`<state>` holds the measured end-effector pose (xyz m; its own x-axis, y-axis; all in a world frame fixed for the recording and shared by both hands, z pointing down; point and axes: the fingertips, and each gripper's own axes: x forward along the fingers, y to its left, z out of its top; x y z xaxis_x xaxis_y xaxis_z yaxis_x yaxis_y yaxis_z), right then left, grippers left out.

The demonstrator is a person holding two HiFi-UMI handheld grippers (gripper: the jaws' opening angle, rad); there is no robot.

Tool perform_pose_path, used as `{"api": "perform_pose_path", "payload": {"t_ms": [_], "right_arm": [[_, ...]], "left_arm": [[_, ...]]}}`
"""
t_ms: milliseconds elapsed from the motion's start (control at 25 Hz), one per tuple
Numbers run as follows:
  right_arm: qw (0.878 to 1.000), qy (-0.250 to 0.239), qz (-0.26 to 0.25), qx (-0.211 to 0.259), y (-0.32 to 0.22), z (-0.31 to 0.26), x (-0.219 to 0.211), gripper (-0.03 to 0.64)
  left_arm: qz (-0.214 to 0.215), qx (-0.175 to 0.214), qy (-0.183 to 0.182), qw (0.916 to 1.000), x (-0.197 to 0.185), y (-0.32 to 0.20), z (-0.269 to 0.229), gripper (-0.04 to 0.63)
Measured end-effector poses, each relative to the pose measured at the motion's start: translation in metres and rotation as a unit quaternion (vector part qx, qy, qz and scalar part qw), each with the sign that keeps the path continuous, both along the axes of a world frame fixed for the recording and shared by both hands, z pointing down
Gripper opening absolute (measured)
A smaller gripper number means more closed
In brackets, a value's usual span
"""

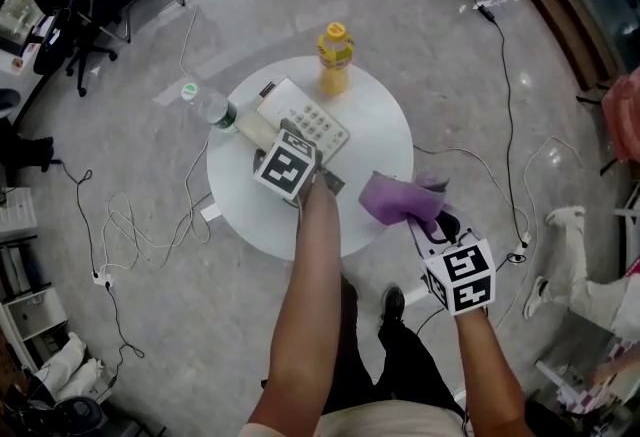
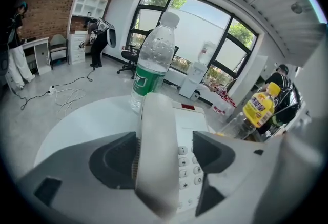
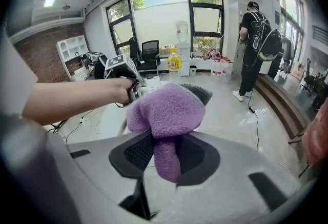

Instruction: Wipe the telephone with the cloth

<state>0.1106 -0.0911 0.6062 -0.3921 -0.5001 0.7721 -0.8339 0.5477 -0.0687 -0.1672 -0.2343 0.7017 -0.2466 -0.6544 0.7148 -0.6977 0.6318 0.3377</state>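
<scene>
Seen from the head view, a round white table (image 1: 375, 125) carries a cream push-button desk telephone (image 1: 312, 123). A clear plastic water bottle with a green label (image 1: 210, 109) stands just beside it on the left, and a yellow drink bottle with a yellow cap (image 1: 334, 57) stands behind it. The left gripper (image 1: 297, 147) reaches down onto the telephone's near end. The right gripper (image 1: 428, 221) hangs off the table's near right edge with a fluffy purple cloth (image 1: 393, 197) bunched at its tip, apart from the telephone. This view hides both pairs of jaws under the marker cubes. The left gripper view settles that one: its jaws stand wide apart with the long cream handset (image 2: 156, 146) running between them. The handset sits close against one pad with a clear gap to the other, so it is released rather than clamped, and the keypad shows just behind it. The right gripper view shows its jaws clenched on a fold of the cloth, the rest mushrooming above them. The other forearm reaches toward the table beyond, but how far the cloth is from the telephone reads only from the head view. Wiping appears not to have begun. The next move calls for carrying the cloth across onto the telephone and pressing it flat, probably with the left gripper steadying the set.
</scene>
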Motion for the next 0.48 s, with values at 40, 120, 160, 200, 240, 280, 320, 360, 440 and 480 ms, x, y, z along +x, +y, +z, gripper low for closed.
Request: {"api": "perform_pose_path", "payload": {"t_ms": [40, 120, 160, 200, 240, 280, 320, 360, 440, 480], "right_arm": [[1.0, 0.0, -0.001, 0.0, 0.0, 0.0, -0.001, 0.109], [1.0, -0.002, 0.0, -0.002, -0.001, 0.001, -0.002, 0.109], [1.0, -0.004, 0.0, -0.005, -0.002, 0.003, -0.003, 0.109], [1.0, -0.008, 0.001, -0.01, -0.003, 0.006, -0.005, 0.109], [1.0, -0.014, 0.002, -0.016, -0.004, 0.01, -0.007, 0.109], [1.0, -0.02, 0.003, -0.023, -0.006, 0.015, -0.01, 0.11], [0.999, -0.025, 0.003, -0.03, -0.008, 0.021, -0.013, 0.111], [0.999, -0.03, 0.003, -0.036, -0.01, 0.027, -0.016, 0.114], [0.998, -0.04, 0.003, -0.046, -0.013, 0.038, -0.025, 0.118], [0.998, -0.046, 0.002, -0.051, -0.014, 0.042, -0.03, 0.122]], "left_arm": [[0.0, -0.001, 0.001, 1.0, 0.0, -0.001, 0.0, 0.321], [0.005, -0.001, 0.001, 1.0, -0.001, 0.0, 0.0, 0.321], [0.01, -0.001, 0.0, 1.0, -0.002, 0.002, 0.0, 0.321], [0.014, 0.0, 0.0, 0.9999, -0.003, 0.004, -0.001, 0.321], [0.018, 0.001, -0.001, 0.9998, -0.003, 0.006, -0.002, 0.321], [0.024, 0.001, -0.001, 0.9997, -0.004, 0.008, -0.003, 0.321], [0.03, 0.002, -0.003, 0.9995, -0.004, 0.01, -0.005, 0.319], [0.037, 0.002, -0.005, 0.9993, -0.004, 0.013, -0.007, 0.319], [0.052, 0.007, -0.011, 0.9986, -0.005, 0.018, -0.016, 0.319], [0.059, 0.011, -0.015, 0.9981, -0.005, 0.021, -0.024, 0.319]]}}
